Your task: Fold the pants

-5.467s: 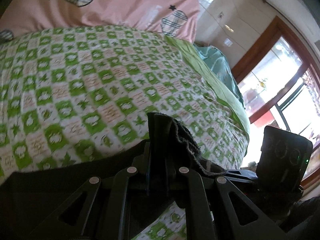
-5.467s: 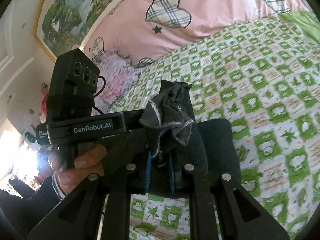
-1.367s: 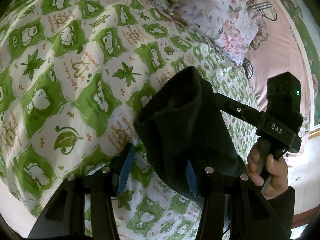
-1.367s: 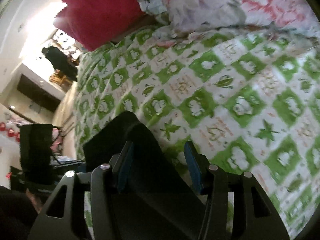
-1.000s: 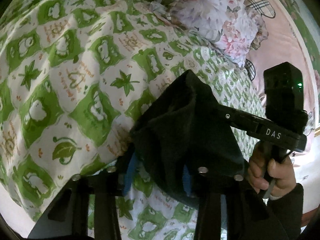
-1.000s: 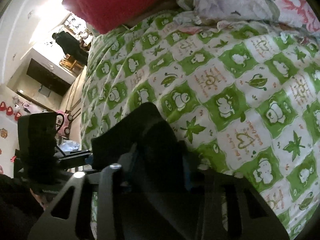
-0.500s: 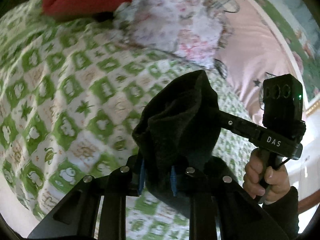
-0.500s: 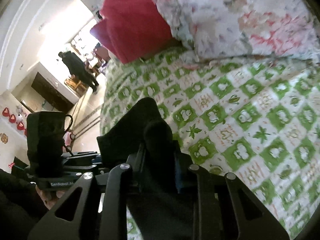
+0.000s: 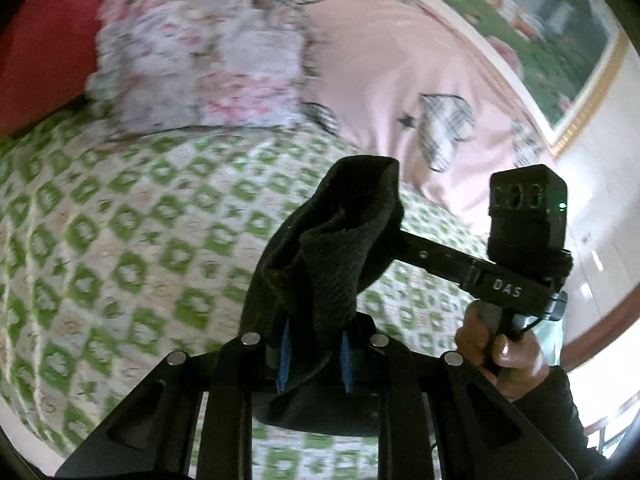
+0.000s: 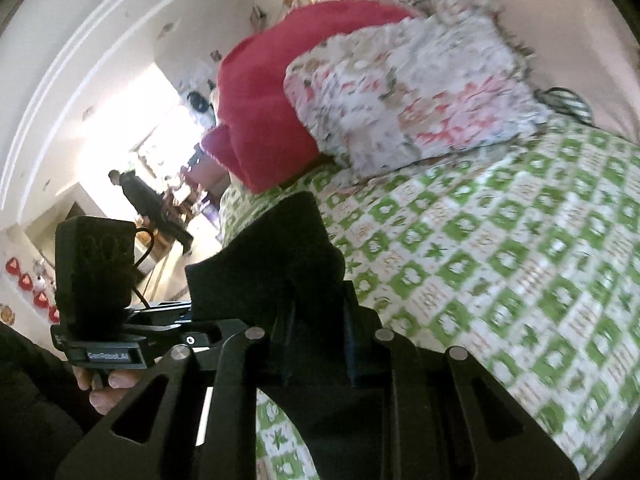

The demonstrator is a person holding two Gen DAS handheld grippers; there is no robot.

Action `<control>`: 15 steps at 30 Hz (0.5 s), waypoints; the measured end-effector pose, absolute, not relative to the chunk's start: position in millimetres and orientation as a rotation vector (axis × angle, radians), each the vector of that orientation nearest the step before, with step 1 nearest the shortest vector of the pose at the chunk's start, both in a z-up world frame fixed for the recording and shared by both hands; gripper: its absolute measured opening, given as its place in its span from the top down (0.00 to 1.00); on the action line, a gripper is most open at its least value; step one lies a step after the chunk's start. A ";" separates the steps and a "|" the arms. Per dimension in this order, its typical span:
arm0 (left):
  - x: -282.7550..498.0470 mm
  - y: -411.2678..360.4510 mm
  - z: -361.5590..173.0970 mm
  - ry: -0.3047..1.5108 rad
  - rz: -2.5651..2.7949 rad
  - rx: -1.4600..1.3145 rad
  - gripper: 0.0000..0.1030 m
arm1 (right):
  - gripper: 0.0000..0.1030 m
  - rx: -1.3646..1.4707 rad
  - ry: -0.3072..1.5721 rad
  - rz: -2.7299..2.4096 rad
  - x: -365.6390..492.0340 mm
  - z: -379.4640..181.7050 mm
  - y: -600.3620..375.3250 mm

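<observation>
The black pants (image 9: 332, 264) are bunched between the blue pads of my left gripper (image 9: 314, 354), which is shut on them and holds them above the green-checked bedspread (image 9: 120, 240). My right gripper (image 10: 316, 354) is shut on another part of the same pants (image 10: 280, 264). The right gripper's handle and hand show in the left wrist view (image 9: 516, 280); the left gripper's handle shows in the right wrist view (image 10: 96, 292). The cloth hangs between both grippers; its lower part is hidden under them.
A floral pillow (image 9: 200, 64) and a red pillow (image 10: 272, 92) lie at the head of the bed against a pink headboard cover (image 9: 400, 60). A framed picture (image 9: 540, 28) hangs above. A person stands in a bright doorway (image 10: 136, 196) beyond the bed.
Both grippers closed on the pants and lifted them off the bedspread, tilting up toward the pillows and headboard.
</observation>
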State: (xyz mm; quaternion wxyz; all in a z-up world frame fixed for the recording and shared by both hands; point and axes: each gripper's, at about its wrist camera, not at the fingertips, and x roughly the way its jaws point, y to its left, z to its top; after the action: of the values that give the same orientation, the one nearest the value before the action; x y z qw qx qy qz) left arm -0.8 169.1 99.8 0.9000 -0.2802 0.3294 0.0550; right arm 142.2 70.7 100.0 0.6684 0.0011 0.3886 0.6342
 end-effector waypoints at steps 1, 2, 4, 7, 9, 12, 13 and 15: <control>0.4 161.8 102.0 0.683 0.099 -0.571 0.82 | 0.79 0.013 0.868 1.421 142.6 100.6 62.1; 3.4 152.4 104.3 0.685 0.083 -0.559 0.82 | 0.79 0.029 0.860 1.410 142.8 103.5 48.5; 8.8 133.6 108.4 0.691 0.050 -0.534 0.82 | 0.80 0.060 0.845 1.389 143.0 104.8 27.6; 15.7 105.8 111.1 0.706 0.004 -0.495 0.82 | 0.80 0.099 0.827 1.363 141.1 105.8 -2.9; 20.8 88.1 111.2 0.720 -0.015 -0.463 0.82 | 0.80 0.130 0.822 1.343 140.5 103.3 -22.4; 27.9 65.0 108.0 0.747 -0.040 -0.422 0.82 | 0.80 0.169 0.822 1.313 141.4 96.3 -45.7; 28.5 59.8 106.0 0.755 -0.050 -0.416 0.82 | 0.80 0.184 0.823 1.301 141.3 92.7 -54.6; 31.6 46.3 103.0 0.774 -0.069 -0.400 0.82 | 0.80 0.205 0.822 1.285 140.4 87.9 -66.1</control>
State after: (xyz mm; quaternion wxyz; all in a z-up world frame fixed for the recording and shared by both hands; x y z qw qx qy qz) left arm 31.6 46.3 103.0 0.9061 -0.1937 0.3746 -0.0336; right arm 140.4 -66.1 87.9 0.7182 0.0928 0.3717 0.5808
